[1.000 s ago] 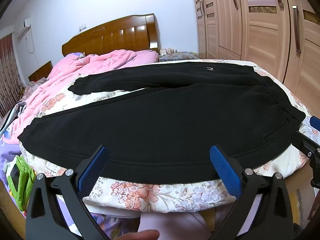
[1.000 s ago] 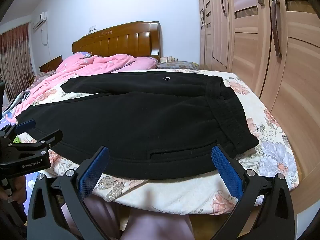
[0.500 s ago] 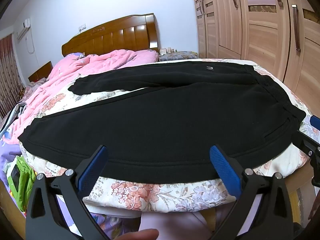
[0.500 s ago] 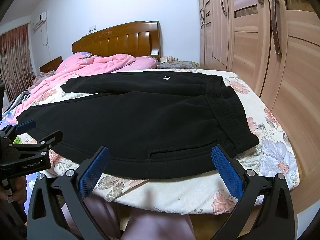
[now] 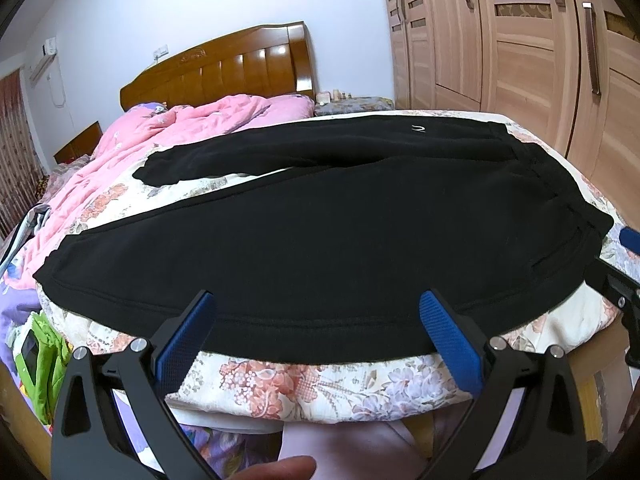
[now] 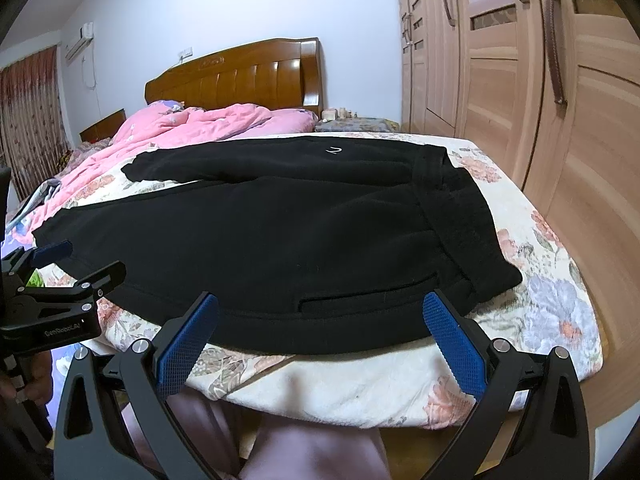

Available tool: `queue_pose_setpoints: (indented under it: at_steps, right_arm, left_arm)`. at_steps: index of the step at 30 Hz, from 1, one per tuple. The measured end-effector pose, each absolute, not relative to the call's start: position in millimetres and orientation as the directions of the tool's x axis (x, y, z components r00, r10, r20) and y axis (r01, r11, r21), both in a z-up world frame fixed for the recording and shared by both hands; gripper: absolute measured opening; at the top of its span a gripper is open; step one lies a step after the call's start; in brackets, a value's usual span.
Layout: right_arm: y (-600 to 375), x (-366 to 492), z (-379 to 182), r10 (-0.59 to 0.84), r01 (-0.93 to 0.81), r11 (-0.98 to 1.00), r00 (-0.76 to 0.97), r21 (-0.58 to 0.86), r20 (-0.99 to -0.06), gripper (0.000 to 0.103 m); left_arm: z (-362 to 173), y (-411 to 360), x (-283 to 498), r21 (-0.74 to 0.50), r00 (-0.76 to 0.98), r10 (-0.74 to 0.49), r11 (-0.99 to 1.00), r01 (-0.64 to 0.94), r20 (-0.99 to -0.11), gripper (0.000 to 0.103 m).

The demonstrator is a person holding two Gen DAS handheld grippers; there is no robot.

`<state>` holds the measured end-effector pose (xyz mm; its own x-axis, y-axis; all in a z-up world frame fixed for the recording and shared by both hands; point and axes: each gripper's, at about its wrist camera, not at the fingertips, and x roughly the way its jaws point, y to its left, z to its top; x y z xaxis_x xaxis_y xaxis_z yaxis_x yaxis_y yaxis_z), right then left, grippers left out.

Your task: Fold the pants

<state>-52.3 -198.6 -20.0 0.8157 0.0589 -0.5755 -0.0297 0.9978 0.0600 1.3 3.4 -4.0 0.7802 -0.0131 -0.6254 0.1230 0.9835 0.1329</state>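
Both the left gripper [image 5: 316, 336] and right gripper [image 6: 320, 334] hover spread-jawed (gripping nothing) at six o'clock of the black fleece pants [image 5: 320, 232], whose thick hem could slip a shallow pinch.

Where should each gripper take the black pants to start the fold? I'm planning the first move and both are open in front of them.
Judging by the flat pose, grip the near long edge of the black pants, coming in low from the bed's front. The right gripper suits the waistband corner, the left gripper the near leg's hem; that edge overhangs the floral sheet, so fingers can slip under.
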Motion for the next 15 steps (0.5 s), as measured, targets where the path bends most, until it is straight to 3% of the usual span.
queue_pose_setpoints:
  at_steps: [5, 8, 10, 15]
  right_arm:
    - [-201, -4, 4, 0.065, -0.152, 0.983, 0.814, -0.104, -0.577, 0.099]
    - [-218, 45, 14, 0.058, -0.201, 0.963, 0.804, -0.179, -0.592, 0.099]
    - [-244, 96, 15, 0.057, -0.203, 0.966, 0.769, -0.159, -0.637, 0.099]
    - [-323, 231, 4, 0.100, -0.125, 0.992, 0.651, 0.023, -0.752, 0.099]
  left_arm:
    - [4, -1, 45, 0.192, 0.703, -0.007, 0.960, 0.204, -0.711, 0.101]
    - [22, 1, 80, 0.262, 0.721, 0.032, 0.942, 0.209, -0.692, 0.101]
    - [32, 5, 113, 0.279, 0.708, 0.053, 0.938, 0.206, -0.704, 0.101]
    - [39, 23, 197, 0.117, 0.573, -0.077, 0.948, 0.295, -0.816, 0.101]
